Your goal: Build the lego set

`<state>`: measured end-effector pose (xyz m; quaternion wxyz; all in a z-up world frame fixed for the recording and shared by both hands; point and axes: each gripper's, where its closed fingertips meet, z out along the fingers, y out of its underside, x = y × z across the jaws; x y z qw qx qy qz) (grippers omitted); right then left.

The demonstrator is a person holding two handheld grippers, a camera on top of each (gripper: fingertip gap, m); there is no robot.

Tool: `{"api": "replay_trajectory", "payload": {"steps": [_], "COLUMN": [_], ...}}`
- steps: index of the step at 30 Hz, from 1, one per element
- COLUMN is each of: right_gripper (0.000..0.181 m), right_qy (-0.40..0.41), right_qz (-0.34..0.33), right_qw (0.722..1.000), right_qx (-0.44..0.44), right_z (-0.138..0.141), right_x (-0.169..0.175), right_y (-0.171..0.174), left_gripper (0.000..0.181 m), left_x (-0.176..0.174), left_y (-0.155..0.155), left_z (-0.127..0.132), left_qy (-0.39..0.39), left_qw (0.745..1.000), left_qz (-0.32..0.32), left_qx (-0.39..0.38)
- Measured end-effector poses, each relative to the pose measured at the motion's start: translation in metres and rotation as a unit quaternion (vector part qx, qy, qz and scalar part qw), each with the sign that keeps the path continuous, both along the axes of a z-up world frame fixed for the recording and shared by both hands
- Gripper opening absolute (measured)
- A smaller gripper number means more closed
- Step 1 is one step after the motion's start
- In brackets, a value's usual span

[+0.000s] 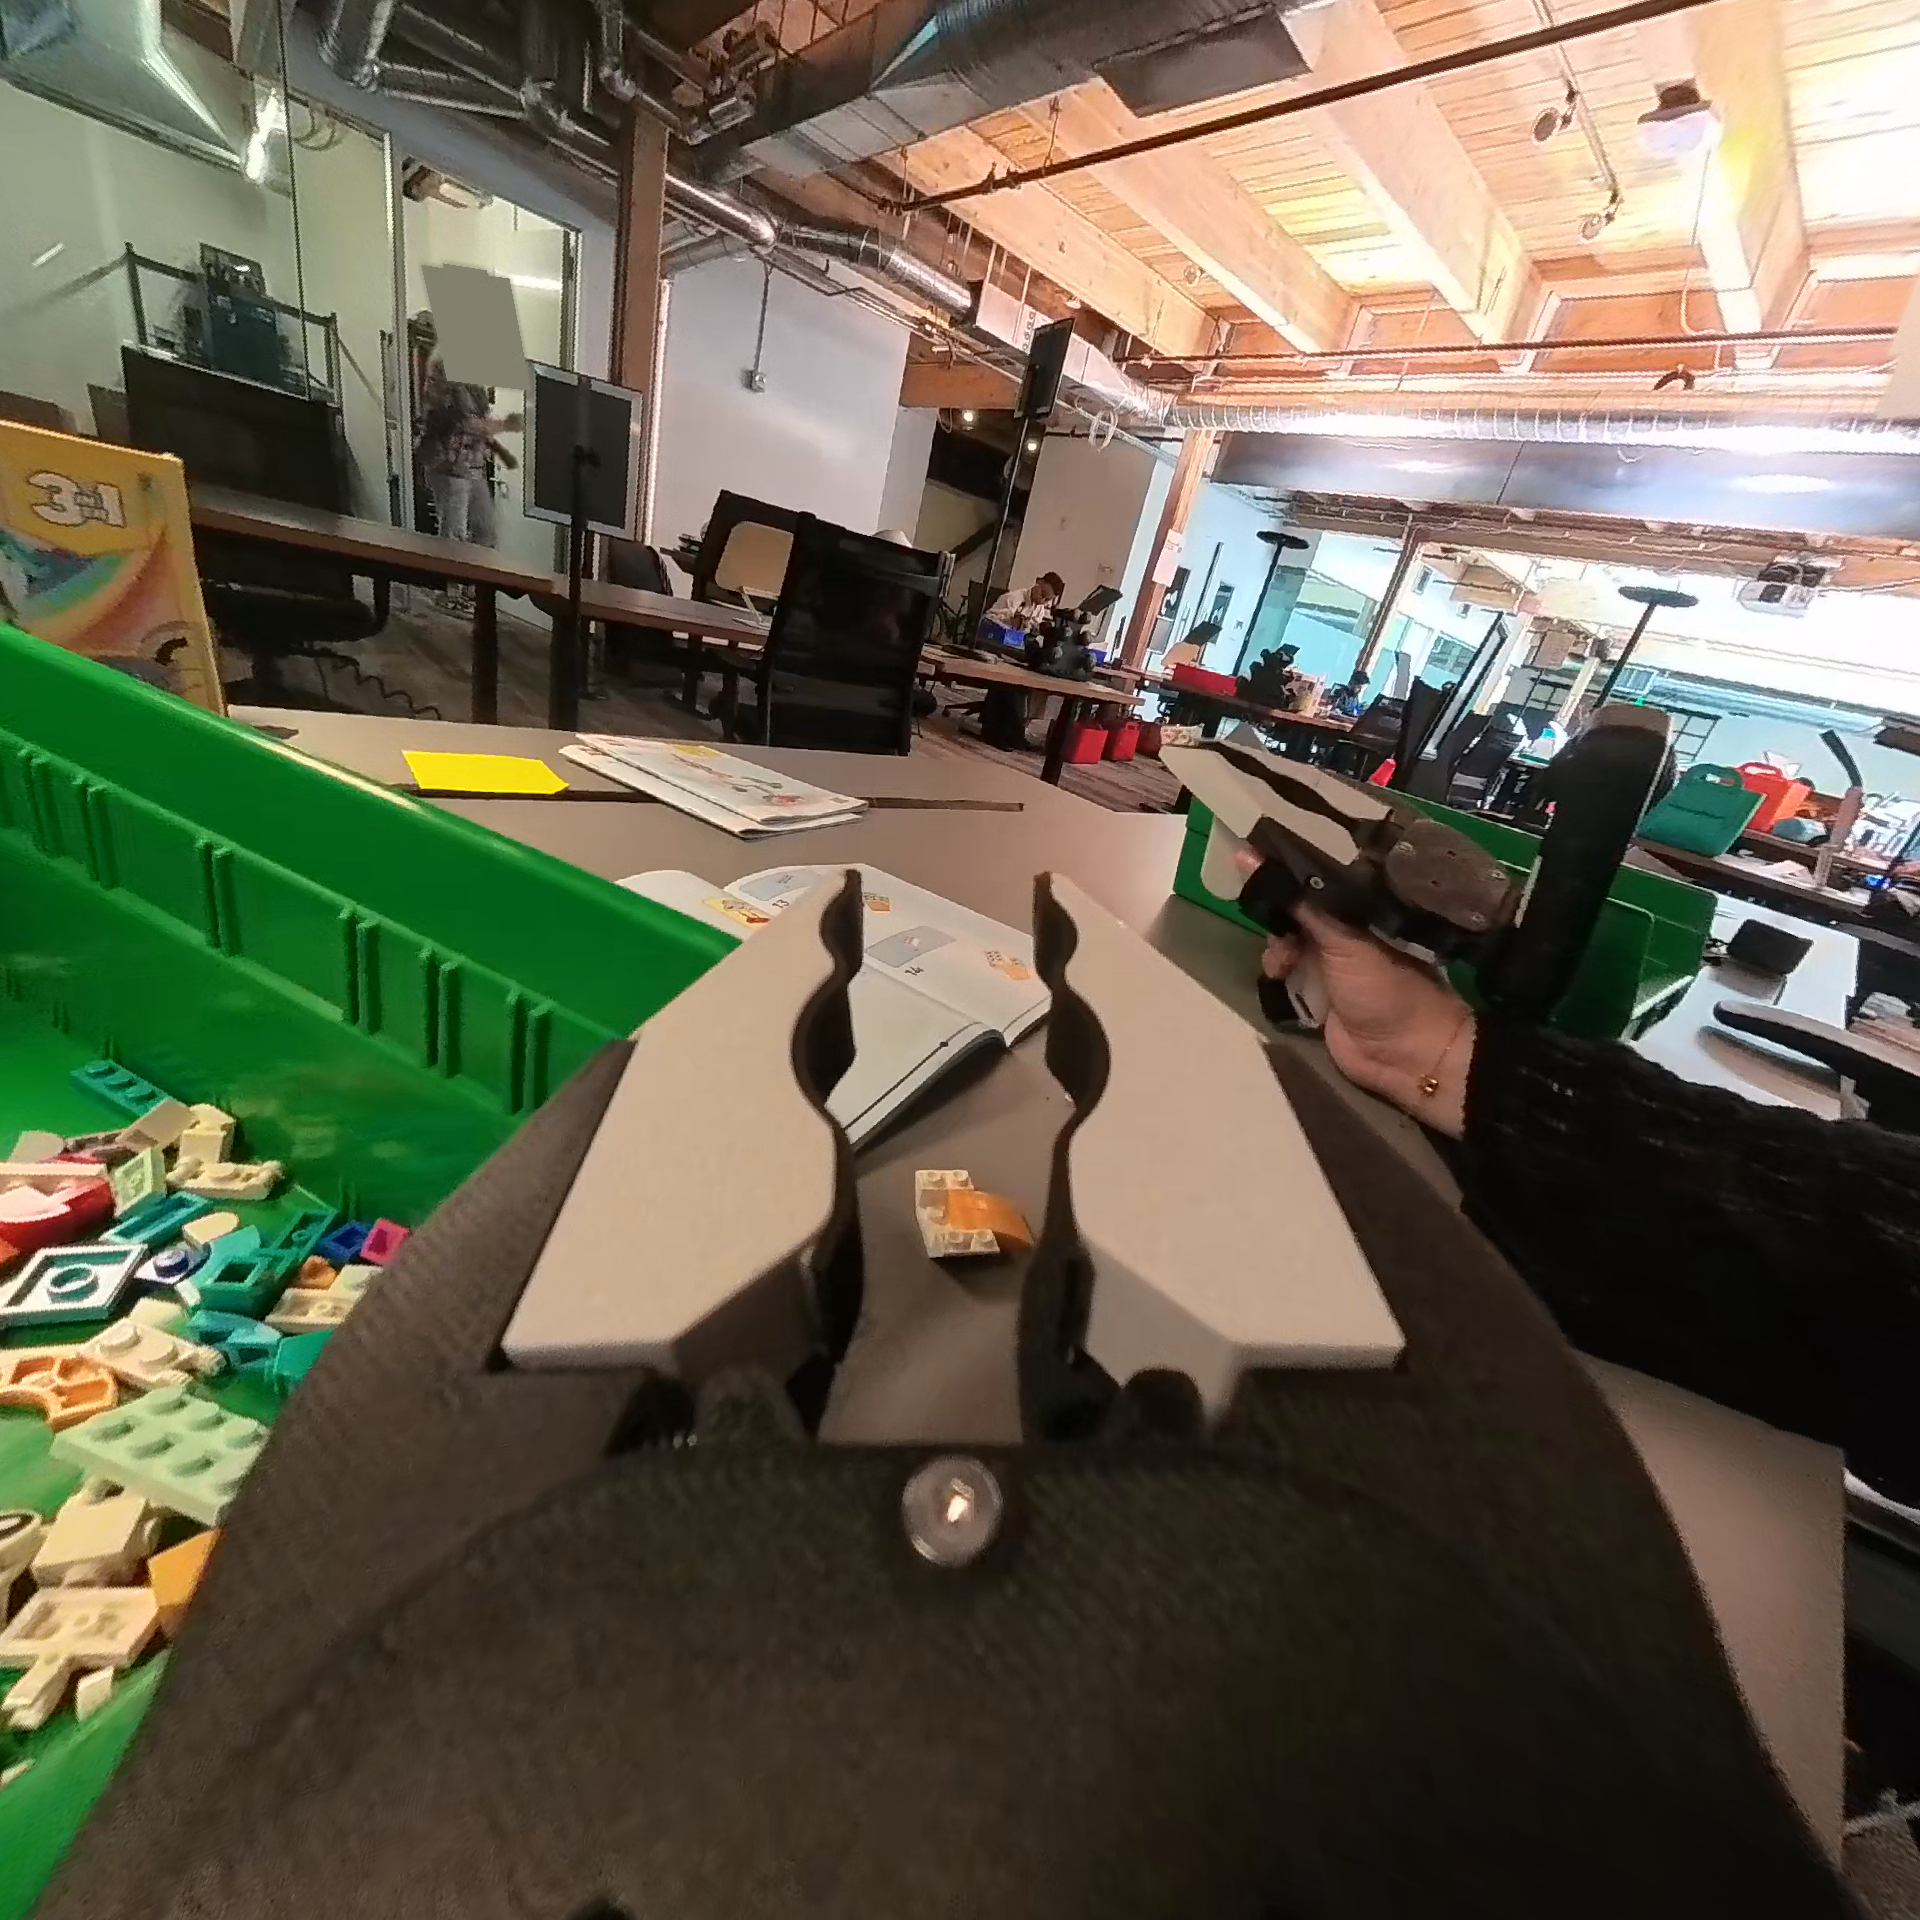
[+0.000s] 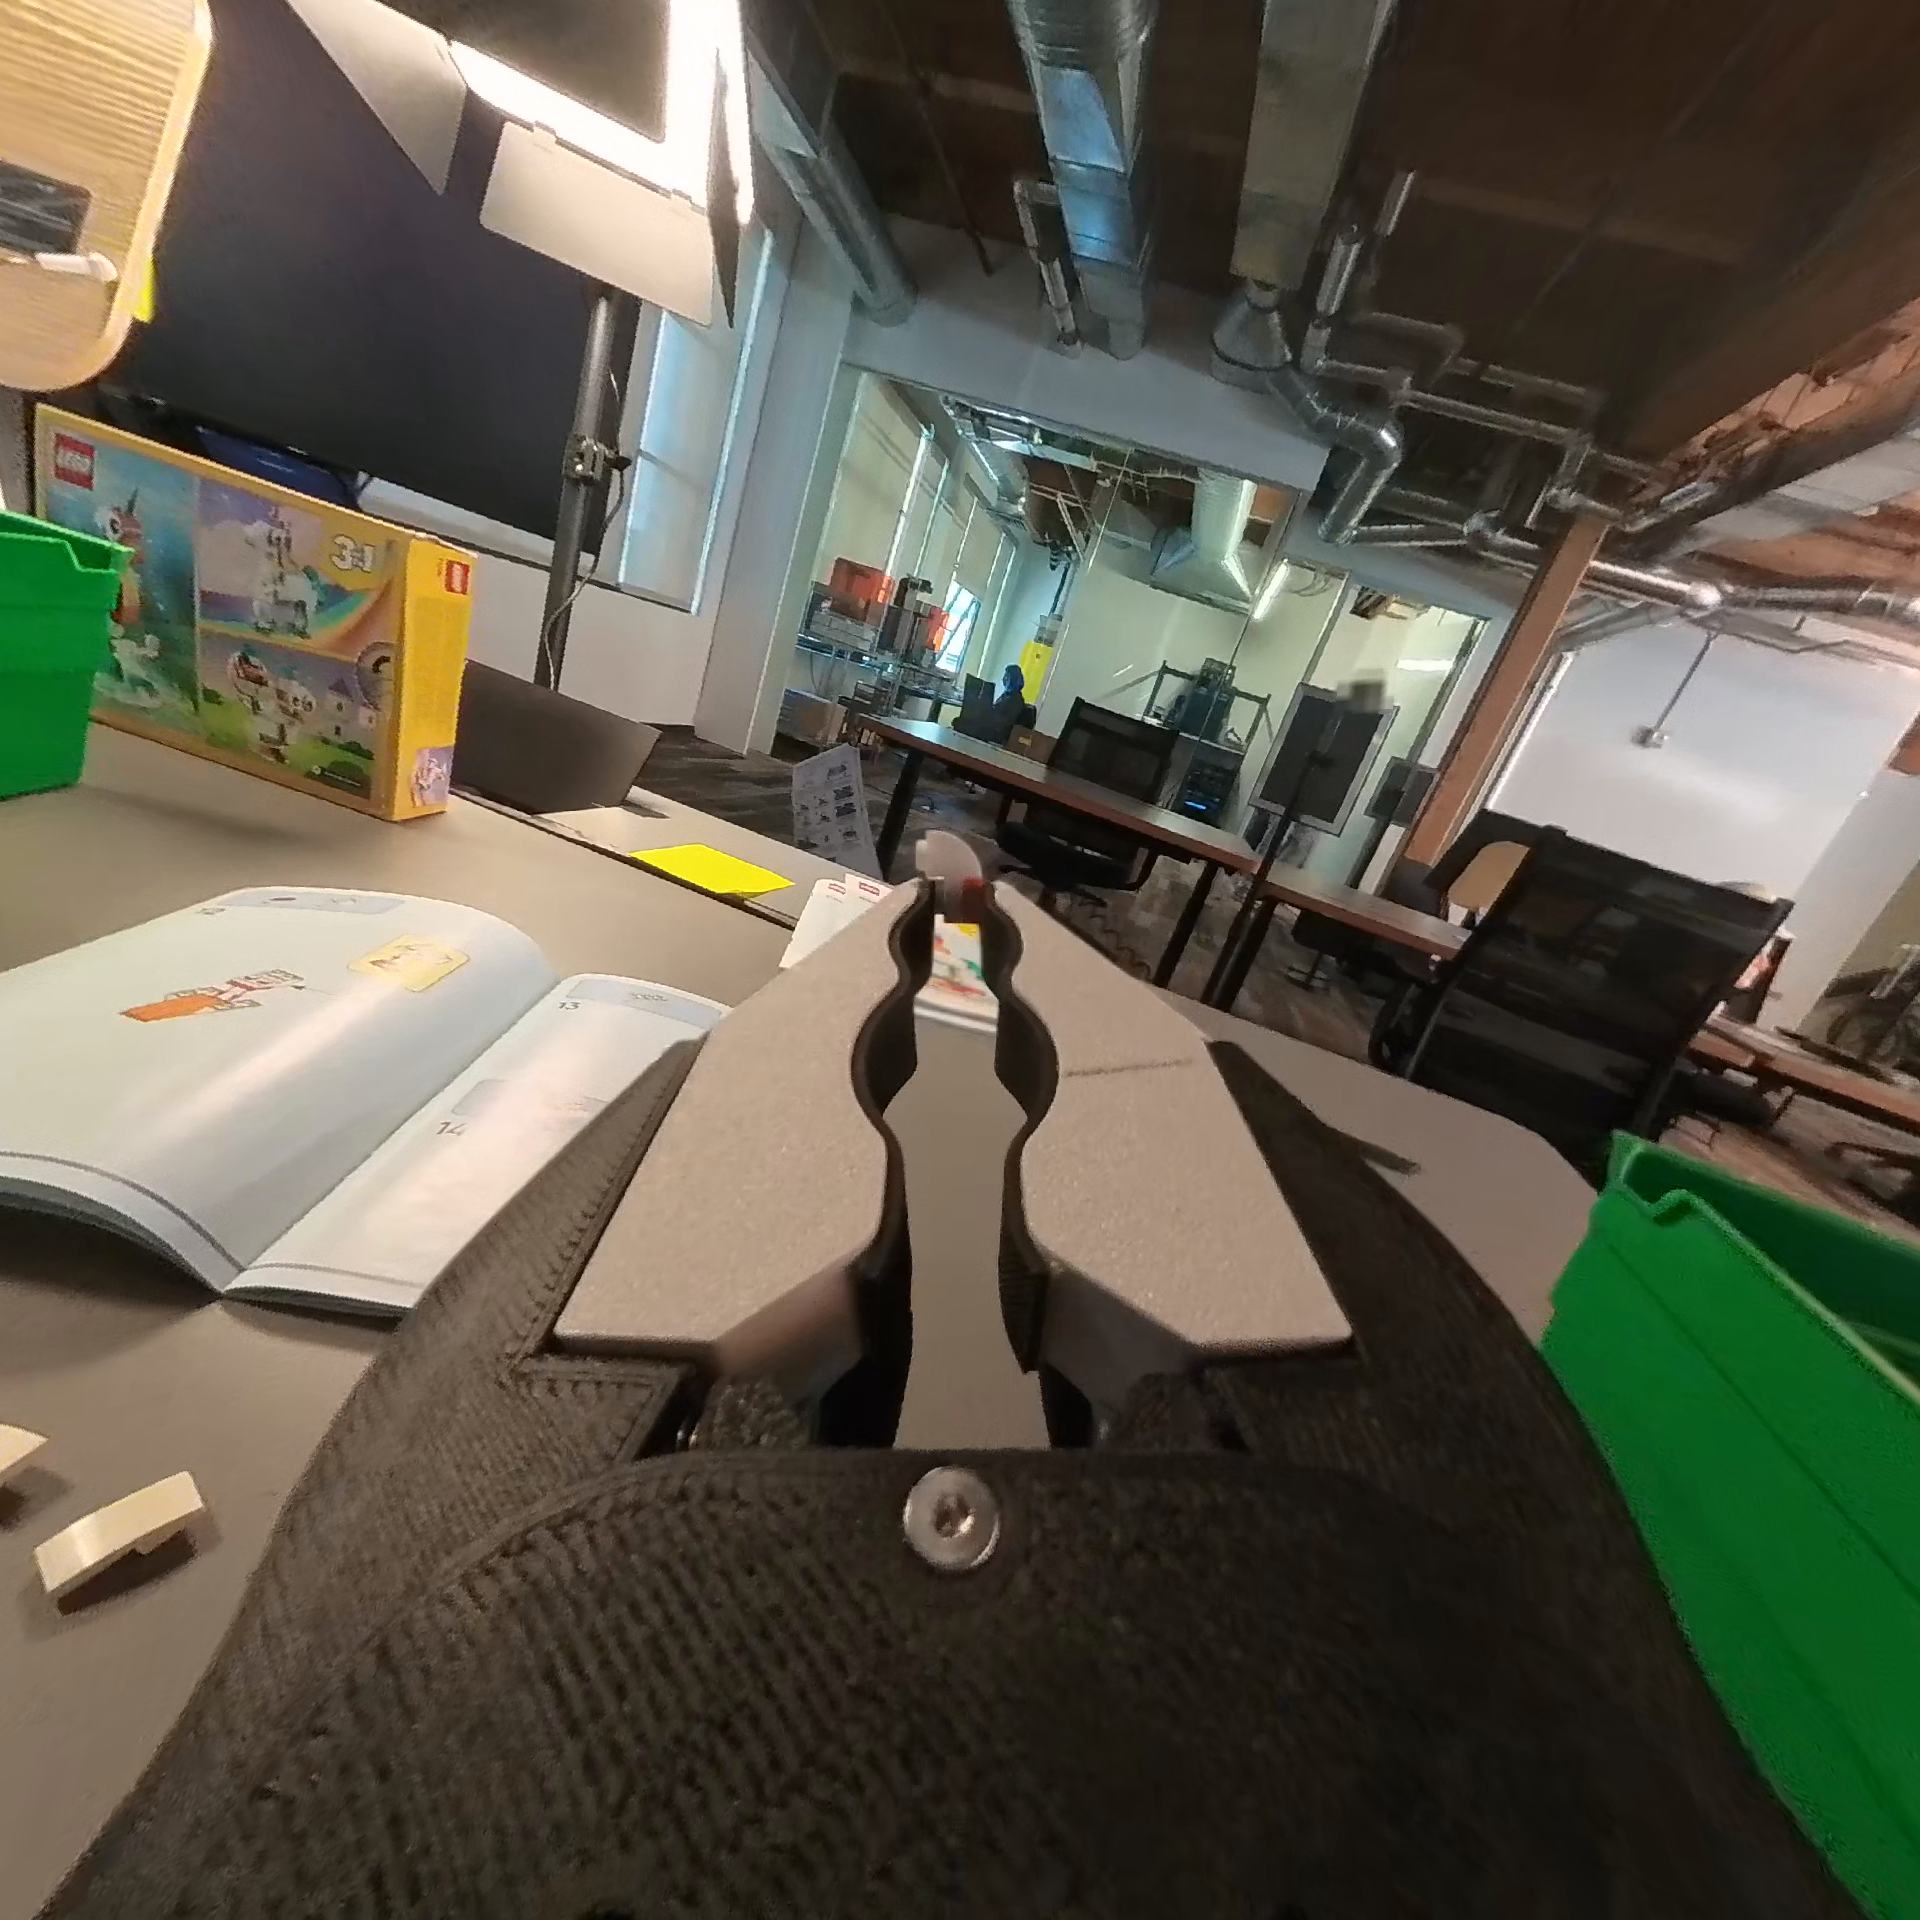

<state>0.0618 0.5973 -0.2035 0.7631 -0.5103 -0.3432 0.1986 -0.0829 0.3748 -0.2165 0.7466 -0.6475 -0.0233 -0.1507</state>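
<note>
My left gripper (image 1: pixel 945 904) gapes empty over the white-and-orange brick (image 1: pixel 971 1212), my right gripper (image 2: pixel 954 896) pinching 1 small white piece (image 2: pixel 943 858) upright.

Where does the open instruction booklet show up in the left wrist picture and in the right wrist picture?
Left wrist view: the open instruction booklet lies on the table at centre, partly hidden behind the left claw's fingers.
Right wrist view: it fills the left middle, lying open on the table, left of the right claw.
Shared landmark: the yellow sheet, farther back on the table.
</note>
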Motion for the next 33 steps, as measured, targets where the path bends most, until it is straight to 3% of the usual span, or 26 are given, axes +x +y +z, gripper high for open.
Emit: {"api": "replay_trajectory", "payload": {"steps": [11, 22, 25, 27, 30, 33], "right_gripper": [0.006, 0.006, 0.006, 0.006, 0.006, 0.007], "right_qy": [0.085, 0.048, -0.019, -0.074, -0.154, -0.198], "right_qz": [0.077, 0.074, 0.061, 0.083, 0.111, 0.128], "right_qw": [0.99, 0.995, 0.997, 0.985, 0.938, 0.889], "right_qx": [-0.081, -0.047, 0.049, 0.133, 0.289, 0.393], "right_z": [0.005, 0.004, 0.014, 0.02, 0.018, 0.006], "right_x": [0.004, -0.002, -0.019, -0.04, -0.069, -0.084], "right_y": [0.001, -0.007, -0.031, -0.067, -0.128, -0.167], "left_gripper": [0.032, 0.032, 0.032, 0.032, 0.033, 0.036], "left_x": [-0.001, 0.0, 0.003, 0.009, 0.028, 0.051], "left_y": [0.0, 0.001, 0.0, 0.001, 0.0, -0.001], "left_z": [0.0, 0.0, 0.0, 0.0, 0.0, -0.002], "left_qy": [-0.008, -0.006, 0.006, 0.026, 0.065, 0.089], "left_qw": [1.0, 1.0, 1.0, 1.0, 0.997, 0.991], "left_qz": [-0.005, -0.006, -0.007, -0.014, -0.046, -0.095], "left_qx": [0.0, 0.0, 0.0, 0.001, 0.005, 0.006]}}
